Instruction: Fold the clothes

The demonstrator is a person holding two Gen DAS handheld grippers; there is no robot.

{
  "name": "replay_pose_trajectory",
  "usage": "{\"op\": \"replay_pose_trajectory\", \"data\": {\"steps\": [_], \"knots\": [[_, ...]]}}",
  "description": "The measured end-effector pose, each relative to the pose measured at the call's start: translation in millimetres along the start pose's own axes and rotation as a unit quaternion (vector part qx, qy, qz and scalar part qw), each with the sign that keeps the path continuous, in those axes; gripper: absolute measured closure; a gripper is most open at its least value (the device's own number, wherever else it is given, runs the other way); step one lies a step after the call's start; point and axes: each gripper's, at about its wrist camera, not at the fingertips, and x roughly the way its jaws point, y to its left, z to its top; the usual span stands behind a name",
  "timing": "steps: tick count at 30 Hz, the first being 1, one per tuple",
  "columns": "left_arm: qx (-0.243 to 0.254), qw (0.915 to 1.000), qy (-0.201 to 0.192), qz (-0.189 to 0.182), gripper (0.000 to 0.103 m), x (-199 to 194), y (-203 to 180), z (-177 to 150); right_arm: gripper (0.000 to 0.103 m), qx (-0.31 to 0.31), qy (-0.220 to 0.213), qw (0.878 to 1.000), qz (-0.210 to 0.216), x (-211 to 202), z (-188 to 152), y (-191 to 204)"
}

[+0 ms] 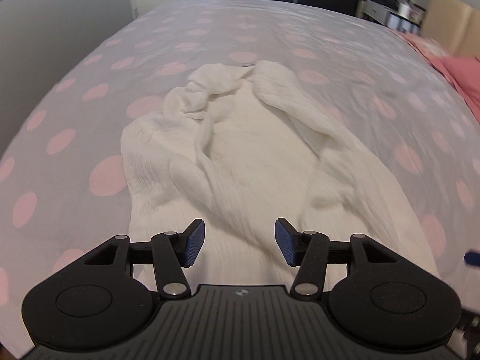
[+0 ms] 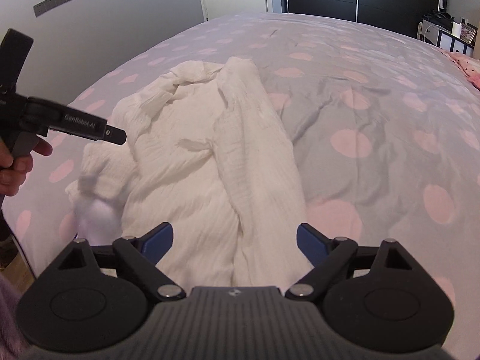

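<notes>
You are holding both tongs wide apart, gripping nothing: left gripper [image 1: 240,241] and right gripper [image 2: 234,244] are hovering over the near end of the crumpled white shirt [image 2: 210,150] on the dotted bed [image 2: 375,105]. "GenRobot.AI" is showing on the left tool.

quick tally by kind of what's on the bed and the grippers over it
white garment: 1, crumpled on the dotted bedspread
pink item at the far right edge of the bed: 1, too blurred to name
grippers: 2, left gripper and right gripper, both open and empty
total: 4
</notes>
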Motion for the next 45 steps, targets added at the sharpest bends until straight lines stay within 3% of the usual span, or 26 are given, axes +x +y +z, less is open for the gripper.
{"op": "replay_pose_trajectory", "data": {"steps": [6,9,11,13,18,25,29,33,40,45], "knots": [[-0.045,0.9979,0.045,0.011,0.054,50,12,14,0.022,-0.013,0.006,1.000,-0.023,54,23,4],[-0.077,0.9948,0.066,0.016,0.070,61,21,17,0.035,-0.008,0.020,0.999,-0.030,77,24,-1],[-0.093,0.9940,0.057,0.008,0.081,58,27,21,0.076,0.010,0.031,0.999,-0.035,85,24,-8],[-0.104,0.9937,0.041,0.003,0.091,52,32,24,0.095,0.029,0.036,0.998,-0.041,90,25,-16],[-0.125,0.9921,0.008,0.008,0.096,32,38,31,0.097,0.035,-0.020,0.995,-0.091,63,35,-26],[-0.145,0.9867,-0.073,0.007,0.097,-32,41,36,0.098,0.109,-0.105,0.977,-0.152,-12,44,-75],[-0.154,0.9820,-0.106,-0.030,0.098,-72,39,30,0.098,0.123,-0.144,0.964,-0.185,-64,34,-96],[-0.119,0.9840,-0.117,-0.063,0.100,-107,12,19,0.099,0.134,-0.163,0.955,-0.209,-116,22,-117],[-0.001,0.9891,-0.083,-0.121,0.100,-136,-53,-14,0.098,0.160,-0.139,0.932,-0.293,-199,-7,-194],[0.024,0.9914,-0.076,-0.104,0.100,-141,-63,-27,0.098,0.179,-0.097,0.909,-0.363,-234,-33,-257]]}}
